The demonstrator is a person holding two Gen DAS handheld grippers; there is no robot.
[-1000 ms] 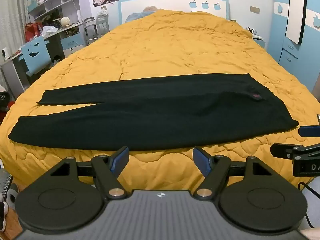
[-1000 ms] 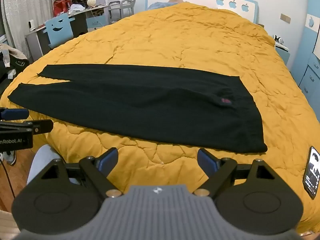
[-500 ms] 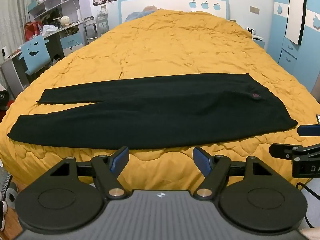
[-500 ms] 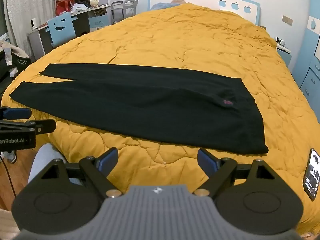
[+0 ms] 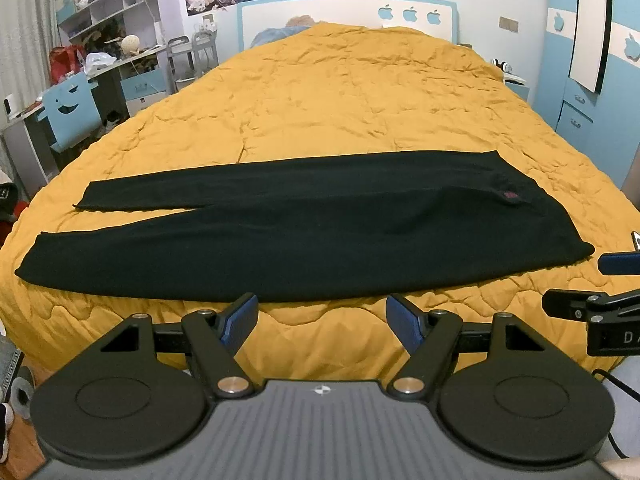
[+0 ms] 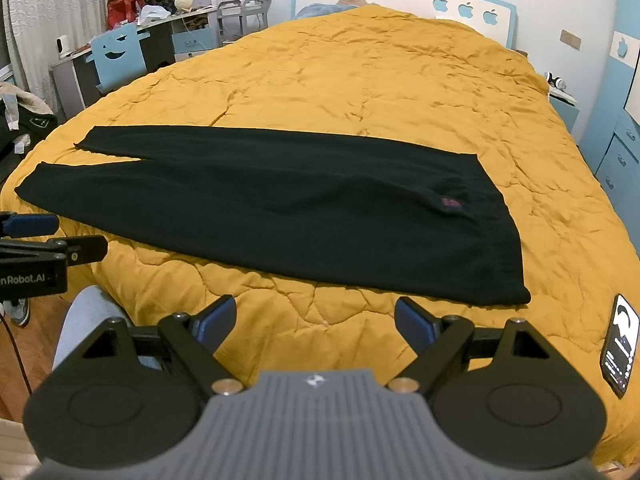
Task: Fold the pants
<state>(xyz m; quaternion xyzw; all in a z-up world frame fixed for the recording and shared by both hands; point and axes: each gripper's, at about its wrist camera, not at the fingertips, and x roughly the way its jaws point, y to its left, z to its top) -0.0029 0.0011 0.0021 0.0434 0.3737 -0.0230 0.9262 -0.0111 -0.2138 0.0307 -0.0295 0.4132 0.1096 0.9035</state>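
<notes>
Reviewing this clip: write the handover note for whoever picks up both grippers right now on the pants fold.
Left gripper: open, empty, above the near edge of the bed.
Right gripper: open, empty, likewise short of the cloth.
Black fabric pants: flat across the quilted yellow bedspread, legs toward the left, waistband toward the right; a black smartphone lies near the waist end.
Done: pants laid out.
Left: every fold; nothing gripped yet.

Left gripper (image 5: 322, 320): black arms, two round black discs, blue pads on fingers (image 5: 240, 320), silver screws, grey ribbed body with small white mark. Right gripper (image 6: 315, 322): same look, blue pads, silver screws, grey ribbed middle. White letters on black side block. Thin black cable. Light blue trouser leg (image 6: 86, 320).
</notes>
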